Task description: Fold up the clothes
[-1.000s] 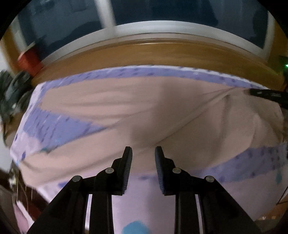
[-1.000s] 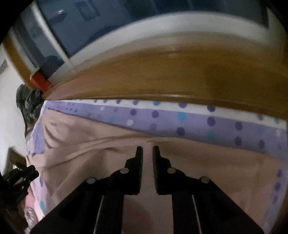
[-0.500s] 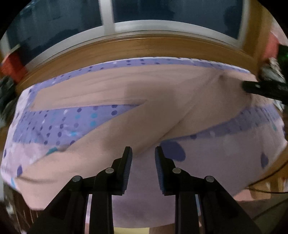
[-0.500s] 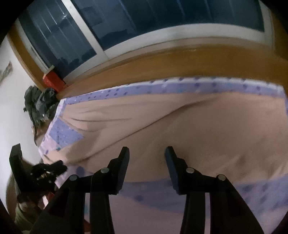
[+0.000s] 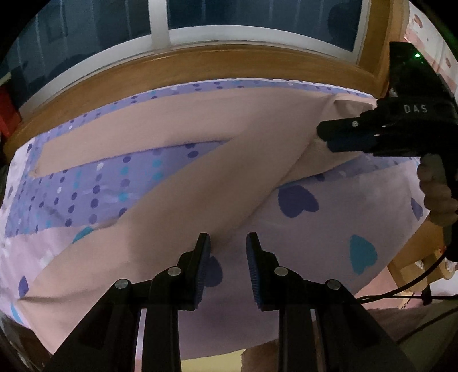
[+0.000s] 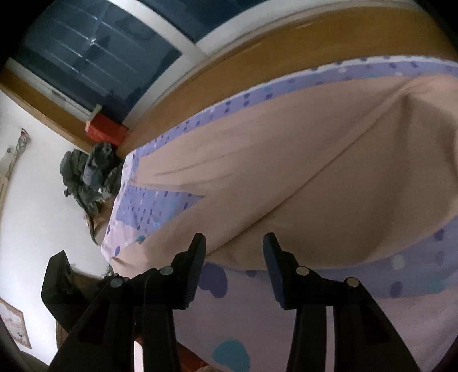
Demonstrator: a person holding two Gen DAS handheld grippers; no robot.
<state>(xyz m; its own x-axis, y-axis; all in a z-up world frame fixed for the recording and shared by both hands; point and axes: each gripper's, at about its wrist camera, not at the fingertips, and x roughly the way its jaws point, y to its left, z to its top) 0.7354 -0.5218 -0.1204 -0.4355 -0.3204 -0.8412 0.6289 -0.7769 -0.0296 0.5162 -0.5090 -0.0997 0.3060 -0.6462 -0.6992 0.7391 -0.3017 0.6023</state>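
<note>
Pale pink trousers (image 5: pixel 200 177) lie spread on a bed sheet (image 5: pixel 329 229) that is purple with dots and hearts. One leg runs along the far edge, and the other slants toward the near left. My left gripper (image 5: pixel 228 243) is open above the near edge of the trousers, with nothing between its pads. My right gripper (image 6: pixel 234 243) is open wider over the same near edge of the trousers (image 6: pixel 286 171), and nothing is between its pads either. In the left wrist view the right gripper (image 5: pixel 329 134) reaches in from the right over the waist end, held by a hand (image 5: pixel 438 194).
A wooden ledge (image 5: pixel 200 65) and a dark window (image 5: pixel 257 17) run behind the bed. A red box (image 6: pixel 107 131) and a heap of dark clothes (image 6: pixel 88 174) sit at the bed's far left corner. A black cable (image 5: pixel 400 292) trails off the bed's right side.
My right gripper went from nearly shut to open and drew back from the far sheet border to the near edge of the trousers. My left gripper shifted toward the near edge, still open.
</note>
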